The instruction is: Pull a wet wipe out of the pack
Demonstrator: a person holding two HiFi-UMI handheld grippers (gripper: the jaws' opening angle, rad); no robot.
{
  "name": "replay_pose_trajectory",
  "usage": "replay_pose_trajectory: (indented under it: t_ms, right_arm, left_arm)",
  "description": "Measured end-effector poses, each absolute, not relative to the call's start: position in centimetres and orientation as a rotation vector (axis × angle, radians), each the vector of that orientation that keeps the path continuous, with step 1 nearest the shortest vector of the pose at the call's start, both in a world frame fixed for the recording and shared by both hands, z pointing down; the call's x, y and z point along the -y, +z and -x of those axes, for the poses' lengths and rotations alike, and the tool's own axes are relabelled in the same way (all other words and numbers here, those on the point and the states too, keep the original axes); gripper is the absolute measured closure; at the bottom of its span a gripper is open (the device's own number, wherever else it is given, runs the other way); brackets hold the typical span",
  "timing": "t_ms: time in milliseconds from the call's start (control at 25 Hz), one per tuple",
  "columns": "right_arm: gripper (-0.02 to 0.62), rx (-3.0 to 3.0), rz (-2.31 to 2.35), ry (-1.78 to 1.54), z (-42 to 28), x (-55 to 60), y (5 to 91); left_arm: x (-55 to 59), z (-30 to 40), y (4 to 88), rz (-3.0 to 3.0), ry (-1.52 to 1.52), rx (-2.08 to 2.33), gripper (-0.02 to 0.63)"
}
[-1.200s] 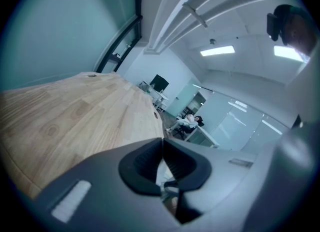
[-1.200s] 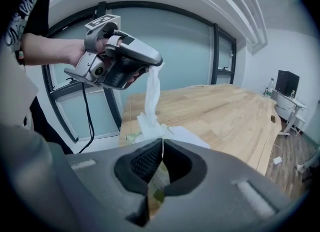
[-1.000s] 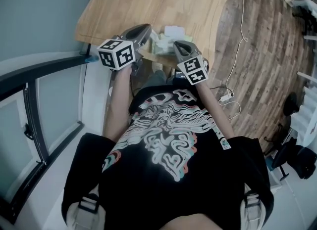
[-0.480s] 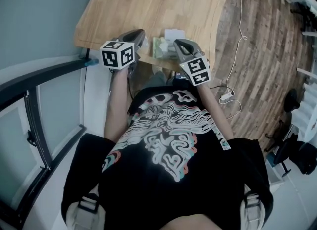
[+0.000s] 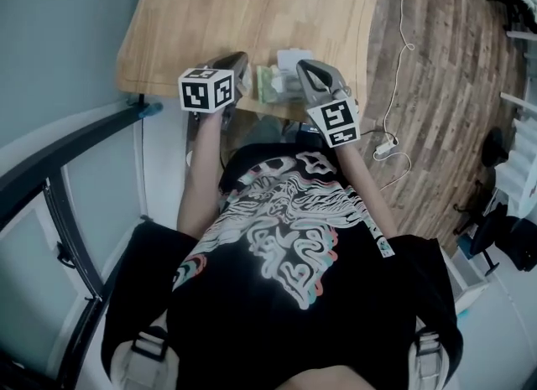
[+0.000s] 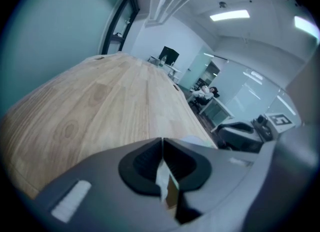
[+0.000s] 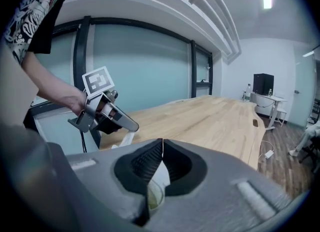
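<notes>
- Left gripper (image 6: pixel 161 141): I find the jaws closed tip to tip and clamped on a thin white wet wipe (image 6: pixel 162 176), which runs back between the pads.
- Right gripper (image 7: pixel 162 141): the jaws are likewise closed. Pale sheet material and a greenish part of the pack (image 7: pixel 154 188) sit between the pads, so I record it as gripping the pack.
- Right gripper view: my left hand (image 7: pixel 75 102) holds the left gripper at the left of the frame, angled downward. The white wipe hangs from its tip toward the near edge of the table (image 7: pixel 215 116).
- Head view: the pack lies at the near edge of the wooden table, between my two grippers. The left gripper comes in from its left side and the right gripper from its right, both tips close against it.
- Just beyond the pack a small white item (image 5: pixel 294 57) rests on the table; I cannot tell what it is.
- The table's surface is light wood with visible grain.
- To the right of the table is a plank floor (image 5: pixel 436 86) with white cables (image 5: pixel 394 141) trailing across it.
</notes>
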State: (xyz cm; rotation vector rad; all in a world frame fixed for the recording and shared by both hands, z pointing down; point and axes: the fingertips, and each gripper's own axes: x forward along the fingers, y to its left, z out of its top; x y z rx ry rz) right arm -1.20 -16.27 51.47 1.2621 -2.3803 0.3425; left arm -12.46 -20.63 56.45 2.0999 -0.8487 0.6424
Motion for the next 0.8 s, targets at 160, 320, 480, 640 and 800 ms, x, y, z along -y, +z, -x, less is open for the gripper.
replay_pose_trajectory:
  t_ms: [160,320,480,640,800]
  right_arm:
    - [0.592,2.368,-1.303,0.361,1.1,16.8,51.6]
    - [0.592,2.339,-1.329,0.388,0.8,16.9,51.9]
    - [0.592,2.314,-1.37,0.408,0.7,16.9,52.5]
    - [0.592,2.294,-1.401,0.421,0.3,16.7,52.8]
    - [0.592,2.281,-1.438,0.427,0.1,16.3,52.4]
  left_arm:
    - [21.4,12.2,58.2,-2.086,0.641,0.84,0.606]
    - [21.9,11.7,59.1,-2.104,0.652,0.833,0.604]
    - [22.6,11.5,59.7,-2.129,0.645,0.834,0.601]
    - [22.8,11.2,59.8,-2.15,0.63,0.832,0.576]
    - [22.7,11.6,59.7,-2.15,0.609,0.845,0.52]
